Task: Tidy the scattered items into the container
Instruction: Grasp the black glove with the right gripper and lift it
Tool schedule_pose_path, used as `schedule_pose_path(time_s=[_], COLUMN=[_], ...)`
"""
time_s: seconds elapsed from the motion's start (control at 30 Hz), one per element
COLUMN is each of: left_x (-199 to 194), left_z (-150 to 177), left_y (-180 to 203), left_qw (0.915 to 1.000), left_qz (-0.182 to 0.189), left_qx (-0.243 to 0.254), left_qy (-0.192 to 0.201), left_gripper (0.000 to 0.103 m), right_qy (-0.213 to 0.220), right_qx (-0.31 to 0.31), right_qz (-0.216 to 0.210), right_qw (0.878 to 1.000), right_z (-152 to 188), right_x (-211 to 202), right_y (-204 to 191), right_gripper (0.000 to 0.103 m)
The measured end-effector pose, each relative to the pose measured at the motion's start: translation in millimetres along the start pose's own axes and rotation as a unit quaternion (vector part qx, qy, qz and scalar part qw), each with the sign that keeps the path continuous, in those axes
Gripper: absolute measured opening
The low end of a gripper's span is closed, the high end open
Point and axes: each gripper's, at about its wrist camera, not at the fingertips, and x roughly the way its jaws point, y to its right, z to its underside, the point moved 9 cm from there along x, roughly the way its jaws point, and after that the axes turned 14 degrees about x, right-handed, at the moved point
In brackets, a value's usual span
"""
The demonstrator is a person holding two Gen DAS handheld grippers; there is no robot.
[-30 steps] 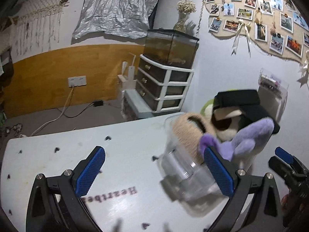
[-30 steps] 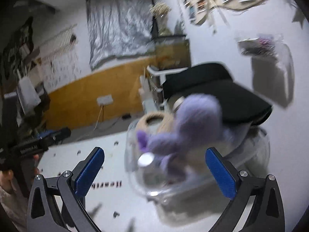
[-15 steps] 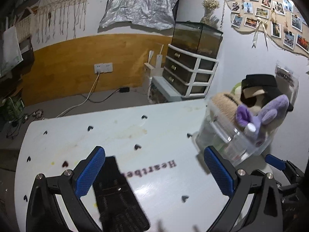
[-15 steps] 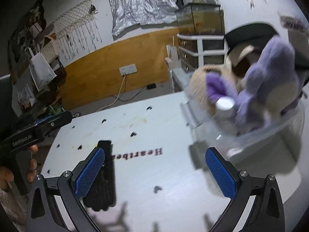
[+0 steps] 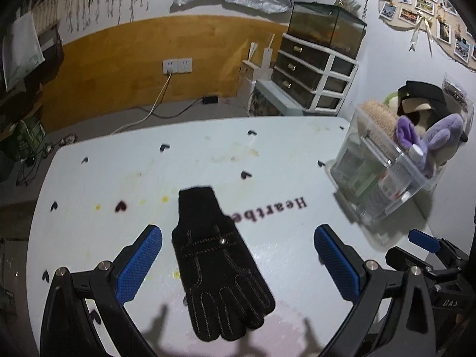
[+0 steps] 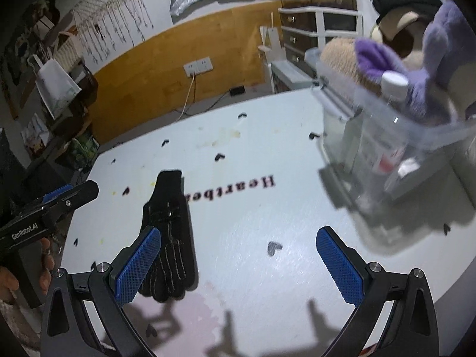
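A black glove (image 5: 215, 263) lies flat on the white table, cuff away from me; it also shows in the right wrist view (image 6: 169, 232). My left gripper (image 5: 238, 263) is open and empty, hovering above the glove with its fingers either side. My right gripper (image 6: 239, 266) is open and empty, to the right of the glove; its left finger hides part of it. A clear plastic container (image 5: 383, 175) at the table's right end holds a purple plush toy (image 5: 437, 138), a tan brush, a bottle and a black item. The container also shows in the right wrist view (image 6: 386, 136).
The white table (image 5: 267, 160) has small black heart marks, yellow stains and printed lettering. Behind it stand a white drawer unit (image 5: 315, 71) with a fish tank on top, and a wood-panelled wall with a socket. The right gripper's body (image 5: 431, 255) is at the table's right edge.
Both grippers have pulled back and left from the container, which now sits farther right. The black glove has come into view under the left gripper. Both stay open.
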Motion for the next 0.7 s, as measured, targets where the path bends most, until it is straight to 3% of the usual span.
schedule_pose_path(time_s=[0.13, 0.23, 0.3, 0.4, 0.7], left_x=[12.5, 20.9, 27.7, 38.2, 56.0], left_z=[17.2, 27.4, 34.9, 49.6, 89.8], left_y=[-4.0, -9.6, -14.5, -25.2, -56.1], left_qw=[0.9996, 0.9991, 0.9986, 0.9973, 0.9923], left_qz=[0.008, 0.008, 0.010, 0.005, -0.010], left_qx=[-0.011, -0.017, -0.022, -0.033, -0.062], left_qy=[-0.025, -0.038, -0.048, -0.065, -0.107], left_gripper=[0.103, 0.103, 0.103, 0.102, 0.101], right_qy=[-0.024, -0.046, -0.069, -0.103, -0.183], right_qx=[-0.006, -0.019, -0.030, -0.051, -0.105], right_qz=[-0.008, -0.018, -0.027, -0.040, -0.052], right_qw=[1.000, 0.999, 0.997, 0.993, 0.976], right_z=[12.3, 21.3, 29.6, 44.3, 82.7], right_x=[13.7, 26.9, 40.4, 61.5, 121.5], right_y=[-6.7, -15.5, -22.6, -35.4, -63.6], right_gripper=[0.102, 0.089, 0.075, 0.065, 0.063])
